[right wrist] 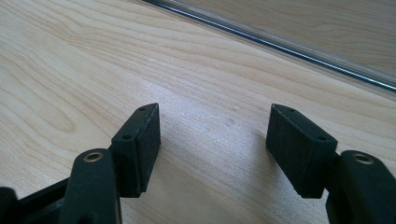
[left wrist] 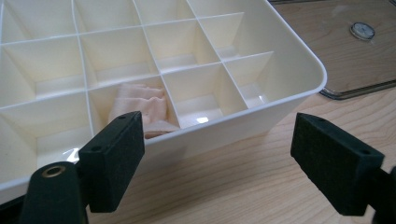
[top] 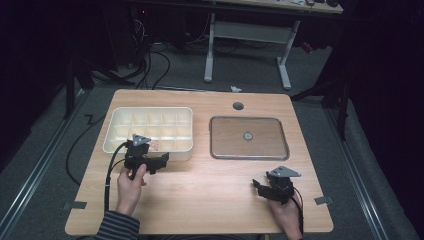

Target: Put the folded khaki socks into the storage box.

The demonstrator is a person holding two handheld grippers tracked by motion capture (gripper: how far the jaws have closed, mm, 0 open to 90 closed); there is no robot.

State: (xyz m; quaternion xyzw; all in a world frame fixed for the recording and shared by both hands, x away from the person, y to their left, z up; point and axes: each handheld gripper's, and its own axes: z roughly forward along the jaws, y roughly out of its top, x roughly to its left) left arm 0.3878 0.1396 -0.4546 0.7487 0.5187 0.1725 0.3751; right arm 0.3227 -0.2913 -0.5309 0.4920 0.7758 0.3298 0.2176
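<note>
A cream divided organizer box [top: 116, 131] [left wrist: 280, 56] sits at the table's left. A folded pale pink cloth [left wrist: 142, 108] [top: 154, 145] lies in one of its front-row compartments. My left gripper [top: 159, 163] [left wrist: 219, 163] is open just in front of the box's near wall, with nothing between its jaws. A clear flat lid [top: 248, 137] [left wrist: 345, 51] with a round knob [top: 247, 135] [left wrist: 363, 31] lies to the right of the box. My right gripper [top: 260, 189] [right wrist: 215, 144] is open low over bare wood, near the lid's edge [right wrist: 280, 44].
The wooden table [top: 210, 190] has a round cable hole [top: 238, 106] near its far edge. Another desk's white legs [top: 285, 60] and loose cables [top: 150, 65] stand on the floor beyond. Dark rails run along both sides.
</note>
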